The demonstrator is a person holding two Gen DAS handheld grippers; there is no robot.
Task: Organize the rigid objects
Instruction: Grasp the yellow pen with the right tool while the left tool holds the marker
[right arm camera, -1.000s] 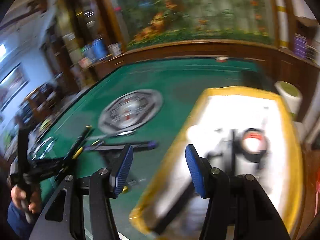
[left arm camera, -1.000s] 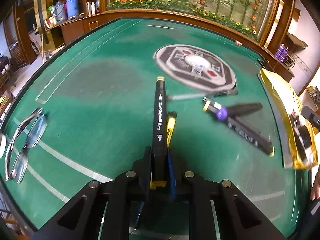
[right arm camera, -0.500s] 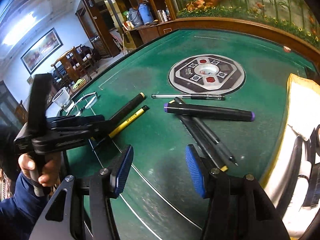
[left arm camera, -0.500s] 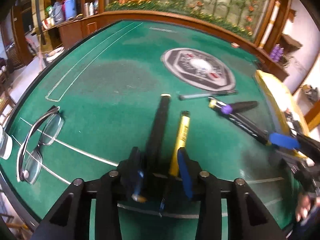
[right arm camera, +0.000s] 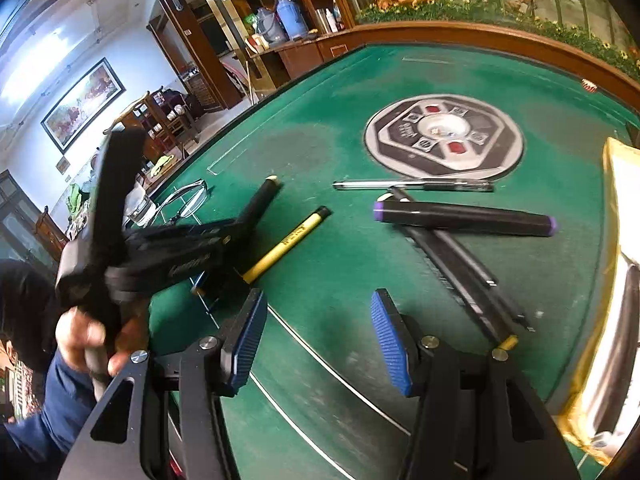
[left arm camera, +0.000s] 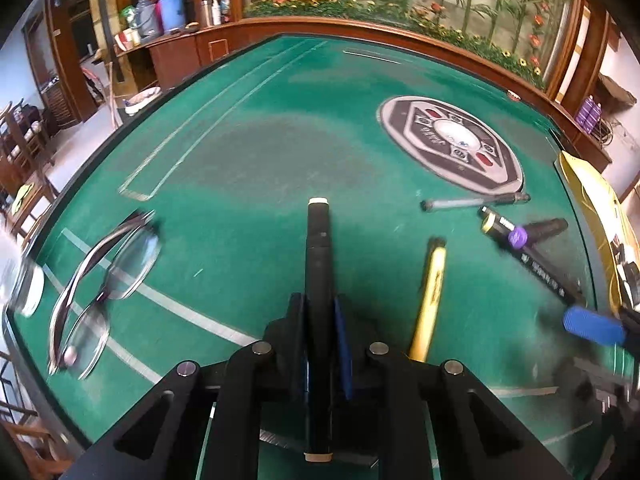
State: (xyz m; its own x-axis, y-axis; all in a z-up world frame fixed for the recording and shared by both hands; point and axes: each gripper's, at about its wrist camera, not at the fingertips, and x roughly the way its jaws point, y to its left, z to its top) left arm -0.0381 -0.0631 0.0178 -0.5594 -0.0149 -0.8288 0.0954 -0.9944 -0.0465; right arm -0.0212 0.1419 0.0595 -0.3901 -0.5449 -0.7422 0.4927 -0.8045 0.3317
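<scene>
Now the left gripper [left arm camera: 320, 332] has its fingers [left arm camera: 298, 340] clenched on a black marker [left arm camera: 318, 256], after the jaws have just been closing in the last moment. The marker runs between the blue pads, with its pale cap end pointing to the far side over the green table [left arm camera: 260, 152]. In the right wrist view the same gripper is seen from the side, held by a hand [right arm camera: 100, 340] in a blue sleeve.

Just right of the held marker, a yellow pen [left arm camera: 430, 300] lies on the felt, apart from the fingers. Farther right is a small heap: a black marker with purple ends [right arm camera: 464, 218] rests across two other dark pens [right arm camera: 464, 272], and a clear ballpoint pen [right arm camera: 412, 186] lies just beyond them, near the round grey emblem [right arm camera: 444, 136] in the middle of the table.

The right gripper [right arm camera: 316, 336] hangs over bare felt on the near side of that heap, its fingers released with nothing between the pads.

At the left edge a pair of glasses [left arm camera: 100, 280] lies folded on the table. At the right edge stands a yellow-rimmed tray [right arm camera: 612, 184]; what it contains is too bright and blurred to tell.
</scene>
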